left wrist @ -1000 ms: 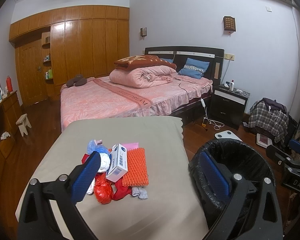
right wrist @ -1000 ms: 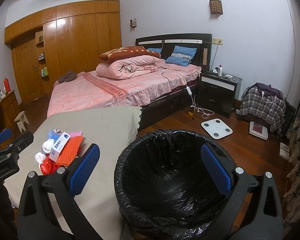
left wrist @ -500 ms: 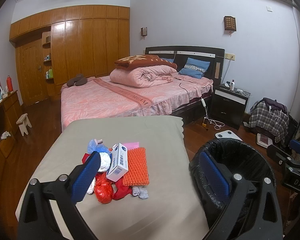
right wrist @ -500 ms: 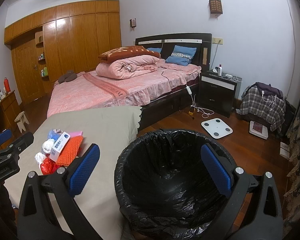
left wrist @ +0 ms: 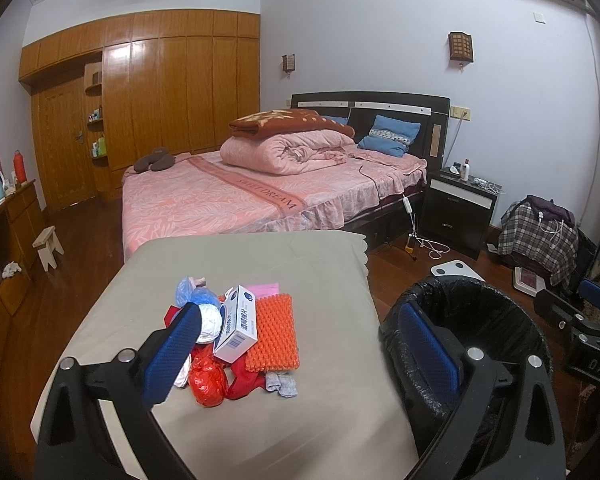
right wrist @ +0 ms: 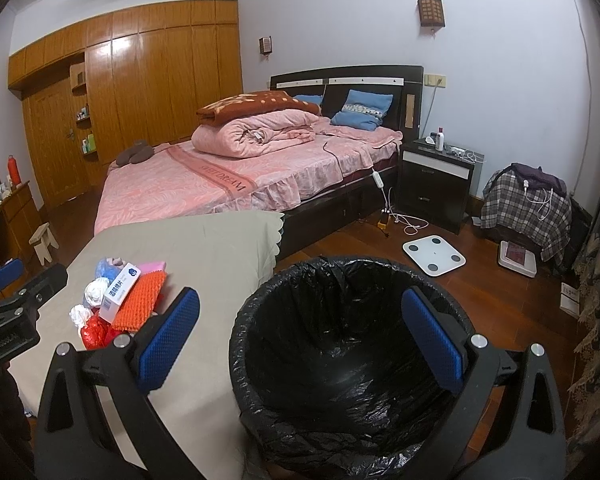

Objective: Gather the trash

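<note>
A pile of trash lies on the beige-covered table point(left wrist: 260, 264): a white box point(left wrist: 238, 325), an orange bumpy pad point(left wrist: 273, 333), a red plastic bag point(left wrist: 207, 380), a blue bag point(left wrist: 188, 292), white crumpled paper point(left wrist: 210, 320) and a grey scrap point(left wrist: 283, 385). The pile also shows in the right wrist view point(right wrist: 120, 300). A bin with a black liner point(right wrist: 348, 360) stands right of the table; it shows in the left wrist view point(left wrist: 472, 332). My left gripper point(left wrist: 300, 344) is open and empty above the table's near part. My right gripper point(right wrist: 300, 340) is open and empty over the bin.
A bed with pink covers point(left wrist: 260, 192) stands behind the table. A dark nightstand point(left wrist: 458, 212), cables and a white scale point(right wrist: 434, 256) are on the wooden floor to the right. A plaid-covered heap point(right wrist: 526, 208) is at far right. A wooden desk point(left wrist: 4, 232) and stool point(left wrist: 48, 246) are left.
</note>
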Tool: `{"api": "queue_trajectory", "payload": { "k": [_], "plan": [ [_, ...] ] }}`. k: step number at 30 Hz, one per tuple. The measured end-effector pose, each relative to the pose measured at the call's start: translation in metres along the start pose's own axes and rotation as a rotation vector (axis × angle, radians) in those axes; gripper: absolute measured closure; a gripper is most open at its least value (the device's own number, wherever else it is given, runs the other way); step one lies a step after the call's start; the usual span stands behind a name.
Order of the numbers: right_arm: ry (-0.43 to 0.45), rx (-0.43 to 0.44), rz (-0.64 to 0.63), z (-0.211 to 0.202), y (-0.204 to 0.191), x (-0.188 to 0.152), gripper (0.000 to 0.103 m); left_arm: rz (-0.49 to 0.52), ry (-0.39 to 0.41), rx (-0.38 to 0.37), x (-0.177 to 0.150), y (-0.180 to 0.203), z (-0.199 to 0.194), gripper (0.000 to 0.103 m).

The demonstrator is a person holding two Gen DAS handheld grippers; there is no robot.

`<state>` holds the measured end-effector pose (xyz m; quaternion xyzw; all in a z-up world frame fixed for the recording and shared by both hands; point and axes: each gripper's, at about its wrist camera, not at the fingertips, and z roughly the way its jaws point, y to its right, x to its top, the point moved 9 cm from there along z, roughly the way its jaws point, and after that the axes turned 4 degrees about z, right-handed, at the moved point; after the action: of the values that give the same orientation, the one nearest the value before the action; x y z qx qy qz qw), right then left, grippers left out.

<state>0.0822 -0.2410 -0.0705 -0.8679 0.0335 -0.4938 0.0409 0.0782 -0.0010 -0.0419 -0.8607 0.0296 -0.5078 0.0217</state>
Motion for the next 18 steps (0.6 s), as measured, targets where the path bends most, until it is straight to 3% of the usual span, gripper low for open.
{"api": "queue_trajectory", "payload": {
  "k": [18],
  "plan": [
    [-0.004, 0.000, -0.001, 0.0024, -0.0012, -0.0005, 0.005, -0.001, -0.001, 0.000, -0.0001, 0.0000, 0.0000, 0.006]
  ]
}}
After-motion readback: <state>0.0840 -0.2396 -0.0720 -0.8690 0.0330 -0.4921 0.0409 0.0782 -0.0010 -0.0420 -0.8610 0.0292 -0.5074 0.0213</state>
